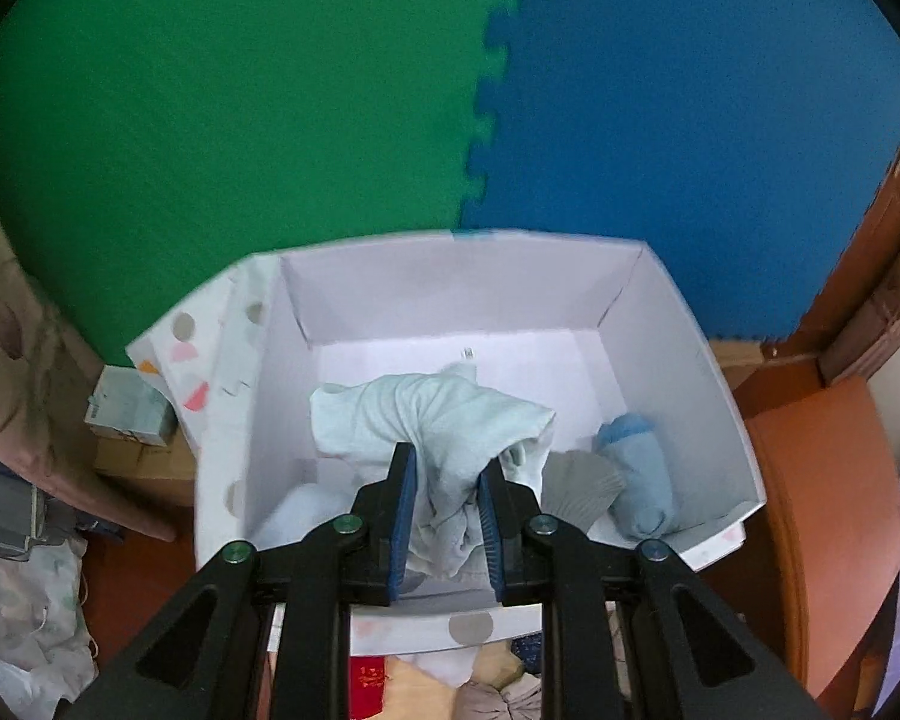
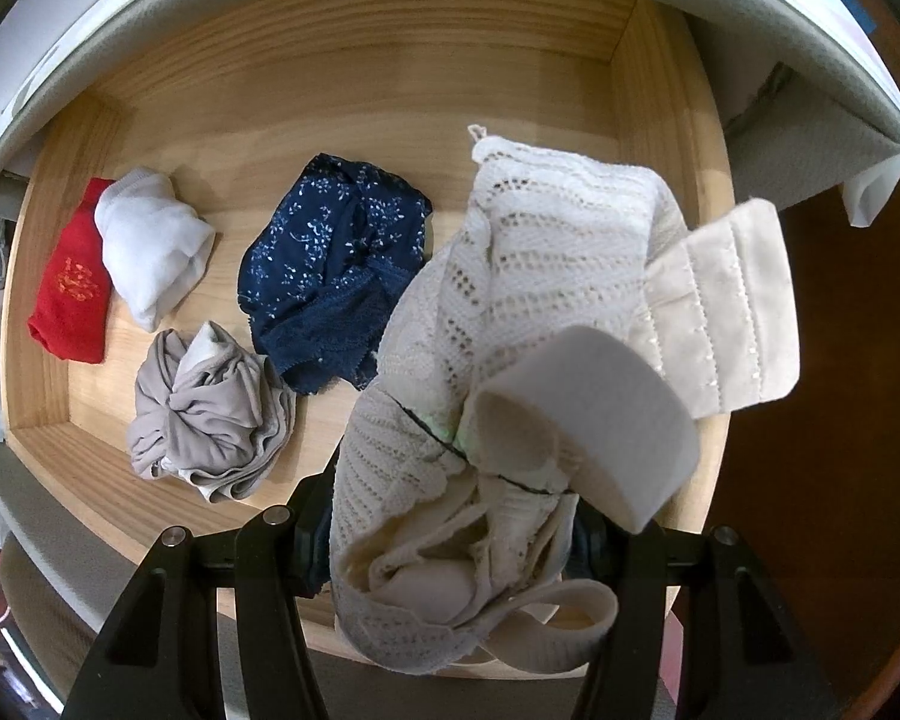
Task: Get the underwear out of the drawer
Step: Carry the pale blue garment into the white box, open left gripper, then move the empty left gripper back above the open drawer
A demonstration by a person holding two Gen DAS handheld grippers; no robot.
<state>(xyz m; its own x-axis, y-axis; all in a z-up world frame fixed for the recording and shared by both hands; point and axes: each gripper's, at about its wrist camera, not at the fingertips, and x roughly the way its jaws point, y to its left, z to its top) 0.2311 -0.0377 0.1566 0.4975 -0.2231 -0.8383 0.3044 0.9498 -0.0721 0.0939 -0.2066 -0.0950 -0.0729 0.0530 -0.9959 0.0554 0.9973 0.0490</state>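
Observation:
Over the white storage box [image 1: 450,294], my left gripper [image 1: 447,462] is shut on a crumpled pale blue-white garment [image 1: 426,414] that hangs between its blue pads. My right gripper [image 2: 450,474] points down over the open wooden drawer [image 2: 360,90] and is shut on a cream lace bra [image 2: 540,252]. The bra covers most of both its fingers. In the drawer lie a red piece [image 2: 66,294], a white piece [image 2: 150,246], a navy floral piece [image 2: 336,264] and a bunched grey piece [image 2: 210,414].
In the box lie a rolled light blue item [image 1: 636,480], a grey piece [image 1: 576,486] and a white piece [image 1: 306,510]. Green [image 1: 210,120] and blue [image 1: 690,120] foam mats stand behind it. A small carton [image 1: 129,414] sits left; orange furniture [image 1: 822,480] stands right.

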